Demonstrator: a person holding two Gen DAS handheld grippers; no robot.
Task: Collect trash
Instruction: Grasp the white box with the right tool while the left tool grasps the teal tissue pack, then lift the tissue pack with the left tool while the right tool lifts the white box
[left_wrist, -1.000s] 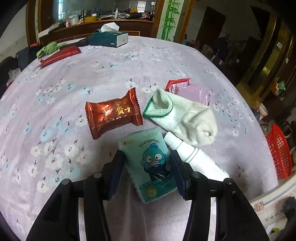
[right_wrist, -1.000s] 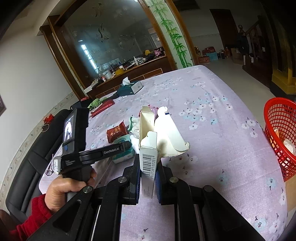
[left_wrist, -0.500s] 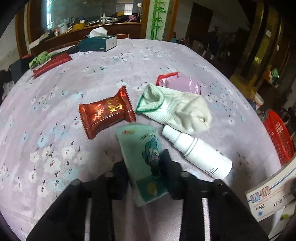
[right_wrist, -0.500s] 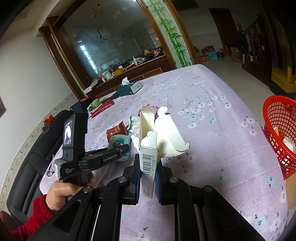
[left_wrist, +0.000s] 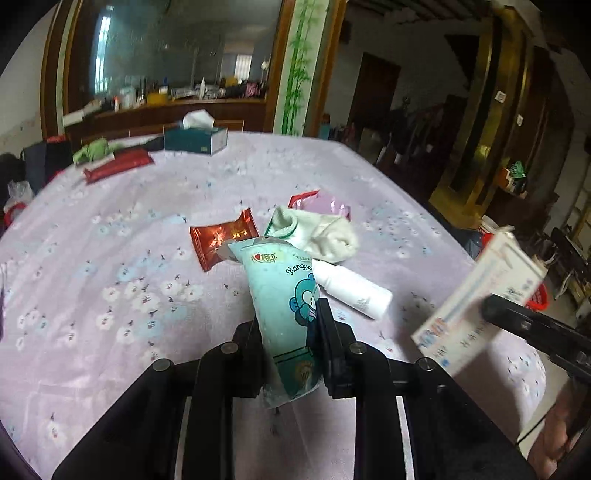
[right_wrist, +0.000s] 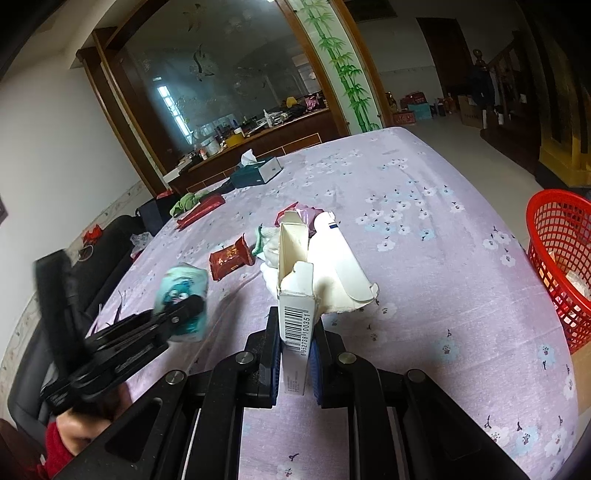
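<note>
The left hand-held gripper (left_wrist: 286, 332) is clamped on the teal tissue pack (left_wrist: 282, 291), lifted clear of the tablecloth (left_wrist: 110, 266).

Two hand-held grippers (left_wrist: 288, 332) (right_wrist: 293, 332), one sock (left_wrist: 321, 236), one red basket (right_wrist: 561, 258), two red wrappers (left_wrist: 221, 240) (left_wrist: 118, 166).

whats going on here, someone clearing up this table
Yes. A person works with a handheld gripper in each hand. The left gripper is shut on a teal tissue pack, lifted off the purple tablecloth. The right gripper is shut on an opened white carton. A red wrapper, a sock and a white bottle lie on the table. A red basket stands off its right edge.
</note>
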